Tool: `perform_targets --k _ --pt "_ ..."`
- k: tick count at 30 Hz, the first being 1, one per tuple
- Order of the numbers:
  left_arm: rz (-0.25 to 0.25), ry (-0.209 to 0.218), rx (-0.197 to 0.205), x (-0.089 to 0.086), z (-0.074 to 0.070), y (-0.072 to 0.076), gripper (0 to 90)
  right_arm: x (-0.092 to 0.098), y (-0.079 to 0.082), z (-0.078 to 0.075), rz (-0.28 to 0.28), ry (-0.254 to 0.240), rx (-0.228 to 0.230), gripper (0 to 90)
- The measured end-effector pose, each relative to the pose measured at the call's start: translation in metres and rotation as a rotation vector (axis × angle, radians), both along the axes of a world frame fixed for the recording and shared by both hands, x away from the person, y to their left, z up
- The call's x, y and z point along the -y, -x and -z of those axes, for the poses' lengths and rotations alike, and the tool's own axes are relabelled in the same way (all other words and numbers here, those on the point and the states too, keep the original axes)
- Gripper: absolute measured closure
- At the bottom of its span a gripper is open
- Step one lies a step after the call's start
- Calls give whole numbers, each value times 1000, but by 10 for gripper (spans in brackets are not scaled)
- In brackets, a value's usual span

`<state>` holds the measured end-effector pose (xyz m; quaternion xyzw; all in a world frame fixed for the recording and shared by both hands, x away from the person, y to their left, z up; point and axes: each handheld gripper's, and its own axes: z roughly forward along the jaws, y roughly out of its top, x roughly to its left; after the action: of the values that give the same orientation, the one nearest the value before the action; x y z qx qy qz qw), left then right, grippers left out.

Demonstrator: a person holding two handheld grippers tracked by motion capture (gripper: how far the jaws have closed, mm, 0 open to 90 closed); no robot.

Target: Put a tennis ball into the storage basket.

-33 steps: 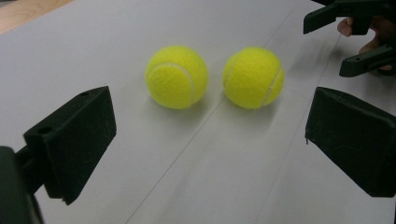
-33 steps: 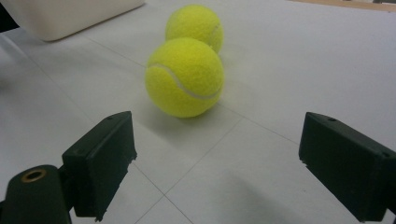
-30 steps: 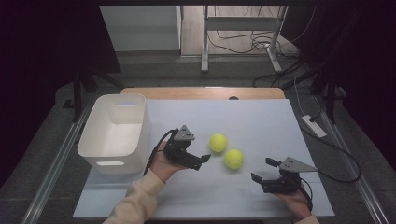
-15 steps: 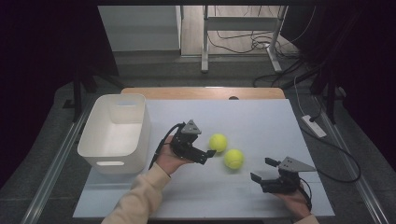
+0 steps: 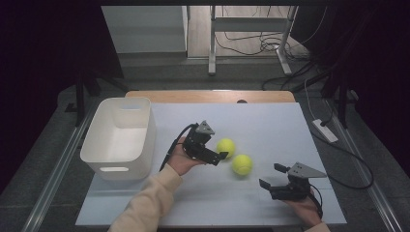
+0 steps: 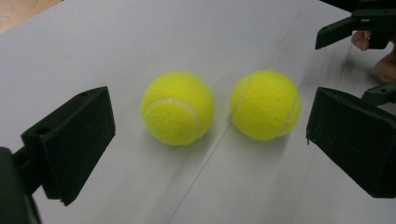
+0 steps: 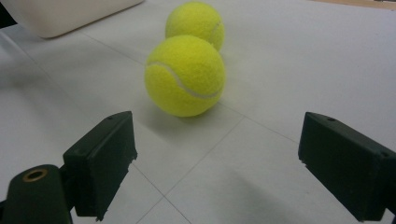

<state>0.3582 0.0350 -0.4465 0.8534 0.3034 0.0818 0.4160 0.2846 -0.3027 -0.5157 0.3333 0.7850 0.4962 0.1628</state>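
— Pale surface, dark room behind. Any writing?
— None I can read; both balls show only their white seams.
— What changed?
— The left tool has slid toward the near ball and now sits just beside it, jaws spread wide. The right tool has kept its place, jaws apart, empty.
— And the other ball?
— Just beside the first, between both tools. The bin stands at the left.
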Motion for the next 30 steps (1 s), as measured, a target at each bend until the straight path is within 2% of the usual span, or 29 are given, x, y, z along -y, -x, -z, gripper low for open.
perform_targets --k 9,11,30 --pt "7 0 -15 8 2 -10 20 1 0 1 3 0 -3 111" --pt "7 3 -28 10 3 -13 22 0 -1 1 2 4 -4 110" --pt "8 -68 -58 31 13 -37 20 1 -1 2 5 1 -8 111"
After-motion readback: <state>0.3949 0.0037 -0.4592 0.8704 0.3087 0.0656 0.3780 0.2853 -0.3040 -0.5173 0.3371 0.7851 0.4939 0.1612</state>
